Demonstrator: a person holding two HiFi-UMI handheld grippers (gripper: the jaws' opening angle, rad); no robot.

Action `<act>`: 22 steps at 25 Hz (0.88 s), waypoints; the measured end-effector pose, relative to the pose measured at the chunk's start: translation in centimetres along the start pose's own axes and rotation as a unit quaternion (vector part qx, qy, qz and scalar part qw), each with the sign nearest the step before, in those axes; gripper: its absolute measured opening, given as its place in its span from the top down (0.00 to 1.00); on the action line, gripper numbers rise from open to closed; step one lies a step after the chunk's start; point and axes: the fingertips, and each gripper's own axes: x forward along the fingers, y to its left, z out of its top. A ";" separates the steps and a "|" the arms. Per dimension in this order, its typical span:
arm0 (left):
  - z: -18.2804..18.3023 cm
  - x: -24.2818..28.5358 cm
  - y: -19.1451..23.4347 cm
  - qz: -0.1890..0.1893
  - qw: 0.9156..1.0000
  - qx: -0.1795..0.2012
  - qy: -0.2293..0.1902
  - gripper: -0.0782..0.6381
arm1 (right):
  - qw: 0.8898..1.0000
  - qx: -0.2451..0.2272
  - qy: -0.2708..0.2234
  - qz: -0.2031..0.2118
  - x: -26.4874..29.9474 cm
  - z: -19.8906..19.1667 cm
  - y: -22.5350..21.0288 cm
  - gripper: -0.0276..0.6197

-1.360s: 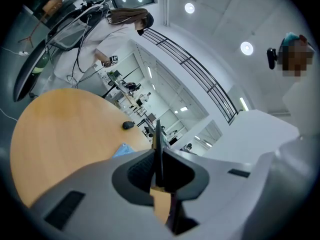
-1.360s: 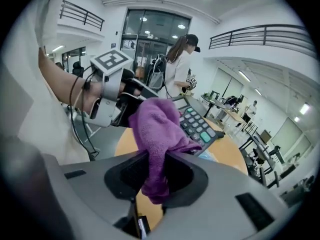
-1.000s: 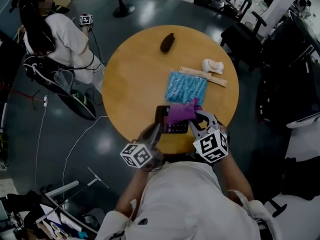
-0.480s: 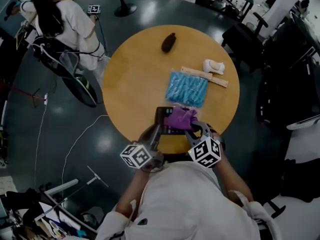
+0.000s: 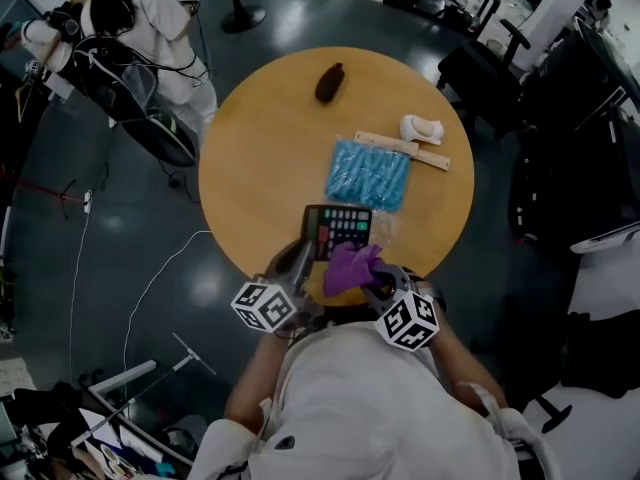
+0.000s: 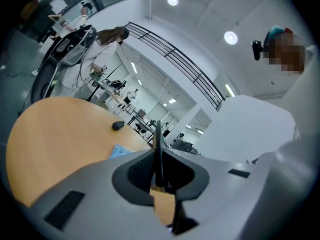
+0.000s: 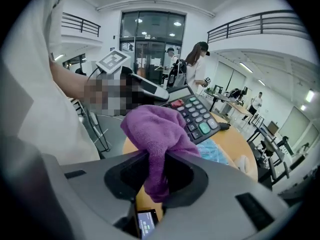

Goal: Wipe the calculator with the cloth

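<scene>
The dark calculator (image 5: 338, 231) with coloured keys is near the round table's (image 5: 260, 158) front edge. My left gripper (image 5: 303, 256) is shut on its left edge. In the left gripper view the calculator (image 6: 158, 149) shows edge-on as a thin dark blade between the pads of the left gripper (image 6: 159, 176). The purple cloth (image 5: 348, 266) hangs bunched at the calculator's near edge, with my right gripper (image 5: 372, 280) shut on it. In the right gripper view the cloth (image 7: 157, 131) fills the jaws of the right gripper (image 7: 156, 176), and the calculator's keys (image 7: 194, 116) lie just beyond it.
A blue packet (image 5: 368, 175) lies beyond the calculator. A wooden ruler (image 5: 405, 150) and a white object (image 5: 422, 128) are behind that, and a dark oval object (image 5: 328, 82) is at the far side. A person (image 5: 150, 18) stands at upper left, and chairs (image 5: 480, 63) stand at the right.
My right gripper has pulled the cloth toward me, off the calculator's keys, which now show. The left gripper has held still. The person at the upper left has moved further away.
</scene>
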 end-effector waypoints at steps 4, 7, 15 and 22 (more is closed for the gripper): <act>0.5 0.1 -0.9 -0.013 0.993 0.113 0.031 0.82 | 0.996 0.047 -0.074 0.006 -3.0 2.6 -1.9 0.82; 0.3 0.1 -1.8 -0.042 0.989 0.135 0.037 0.82 | 0.986 0.075 -0.150 -0.012 -6.3 6.7 -5.4 0.82; -2.5 0.3 -5.6 -0.100 0.983 0.150 0.046 0.82 | 0.990 0.032 -0.134 -0.014 -5.3 10.0 -10.2 0.82; -2.4 -0.3 -6.4 -0.110 0.979 0.168 0.036 0.82 | 0.997 0.030 -0.064 0.018 -3.4 7.1 -9.0 0.82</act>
